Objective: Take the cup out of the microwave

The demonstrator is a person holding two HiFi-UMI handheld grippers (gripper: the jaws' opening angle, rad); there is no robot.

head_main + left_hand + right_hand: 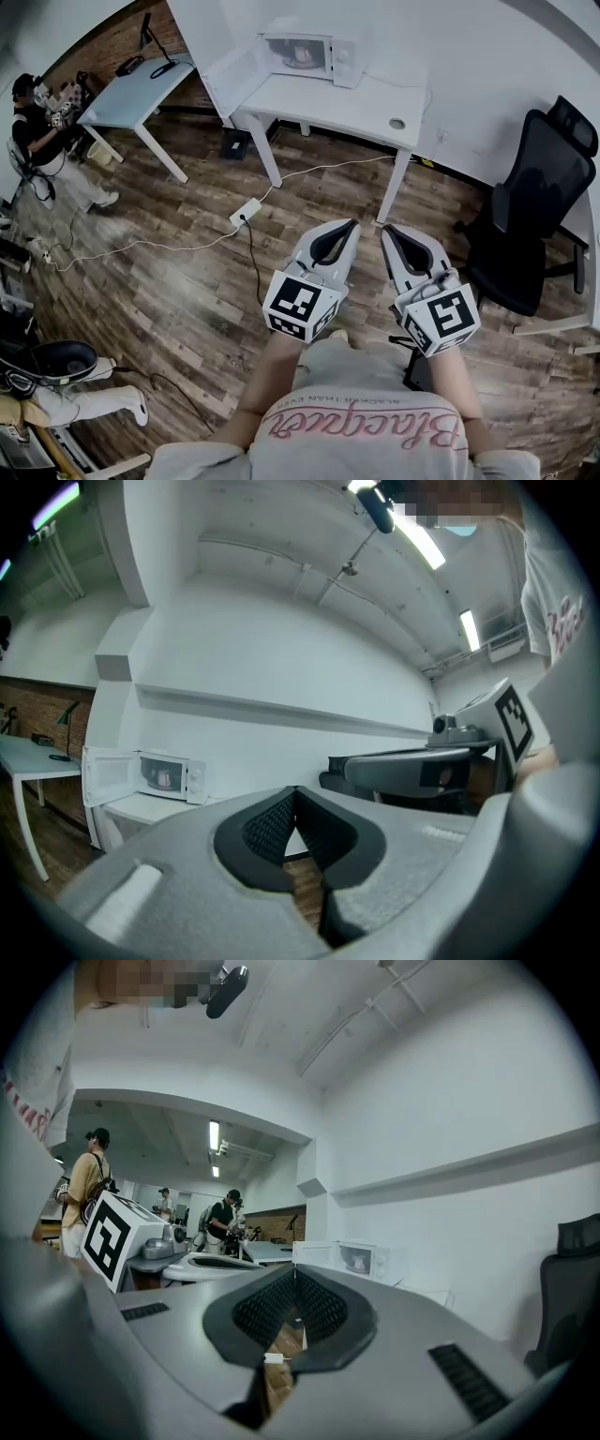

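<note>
While the microwave [319, 58] stands with its door open on the white desk [366, 108] by the wall, the cup [302, 53] sits inside it, small and pale pinkish, too far away to show more. The left gripper [348, 226] has its jaws pressed together with nothing between them, and the right gripper [387, 231] just beside it is closed and empty in the same way. The cup lies well apart from both, ahead and slightly left across the wooden floor [187, 281].
</note>
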